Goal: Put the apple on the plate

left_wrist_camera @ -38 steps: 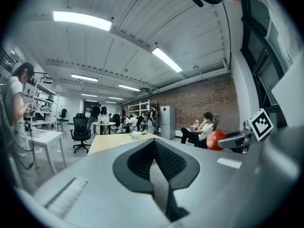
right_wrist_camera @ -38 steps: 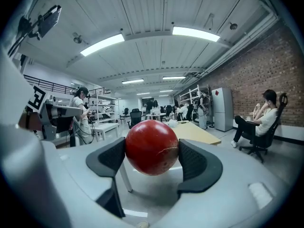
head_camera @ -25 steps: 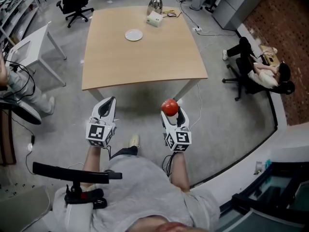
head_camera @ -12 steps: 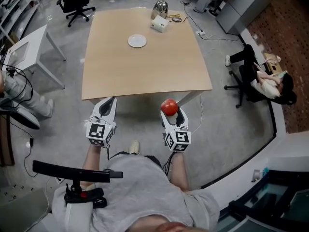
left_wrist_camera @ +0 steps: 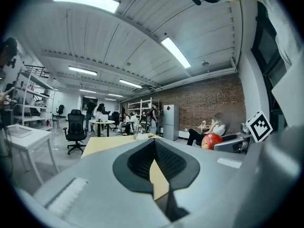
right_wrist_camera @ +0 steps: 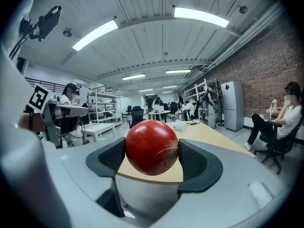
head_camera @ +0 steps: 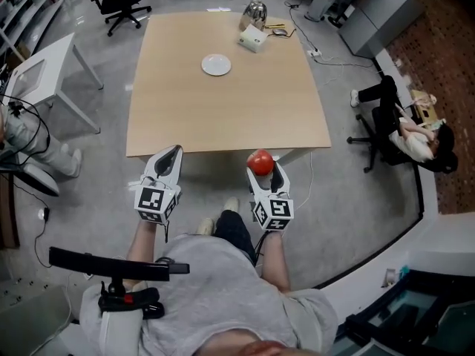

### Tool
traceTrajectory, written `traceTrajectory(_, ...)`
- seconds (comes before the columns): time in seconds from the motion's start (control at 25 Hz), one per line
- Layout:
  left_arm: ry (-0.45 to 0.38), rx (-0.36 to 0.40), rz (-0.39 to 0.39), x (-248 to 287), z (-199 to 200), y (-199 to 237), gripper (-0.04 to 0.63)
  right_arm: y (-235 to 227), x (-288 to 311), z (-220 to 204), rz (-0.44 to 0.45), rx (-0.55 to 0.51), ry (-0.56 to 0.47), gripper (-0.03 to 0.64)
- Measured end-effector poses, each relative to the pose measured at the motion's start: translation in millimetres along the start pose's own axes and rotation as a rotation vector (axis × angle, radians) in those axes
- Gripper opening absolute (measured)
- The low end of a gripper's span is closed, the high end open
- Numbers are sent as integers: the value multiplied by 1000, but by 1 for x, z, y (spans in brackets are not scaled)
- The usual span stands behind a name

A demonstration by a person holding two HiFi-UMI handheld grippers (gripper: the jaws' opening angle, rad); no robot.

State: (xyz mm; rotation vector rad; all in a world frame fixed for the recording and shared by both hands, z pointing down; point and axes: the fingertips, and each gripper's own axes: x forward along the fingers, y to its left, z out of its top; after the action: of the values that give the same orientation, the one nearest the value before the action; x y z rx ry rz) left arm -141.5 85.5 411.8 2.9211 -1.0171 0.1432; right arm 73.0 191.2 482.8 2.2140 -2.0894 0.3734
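Note:
A red apple [head_camera: 259,162] [right_wrist_camera: 152,146] is clamped between the dark pads of my right gripper [head_camera: 260,166] [right_wrist_camera: 152,152], held in the air just short of the near edge of the tan table [head_camera: 223,110]. The small white plate [head_camera: 216,65] lies on the far half of the table, well ahead of both grippers. To the left of the apple, my left gripper [head_camera: 168,159] [left_wrist_camera: 154,163] is shut with nothing in it, also just before the table's edge. The left gripper view shows the apple [left_wrist_camera: 211,140] off to its right.
A white box [head_camera: 253,39] and a shiny metal pot [head_camera: 256,10] stand at the table's far right corner. A white side table [head_camera: 44,69] is at the left. A person sits in a chair [head_camera: 404,128] at the right. Cables run across the floor.
The table's near edge has come closer to both grippers. The apple stays clamped in the right gripper, and the left gripper stays shut beside it.

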Motion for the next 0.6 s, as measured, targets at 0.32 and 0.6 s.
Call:
traceTrajectory(0.32,2,-4,58,35,0,21,18,-20,54,12,49,-8,-1,357)
traceTrajectory(0.6,33,-26,115,74,-8,46,18,-41,116,21,96,-21,23,357)
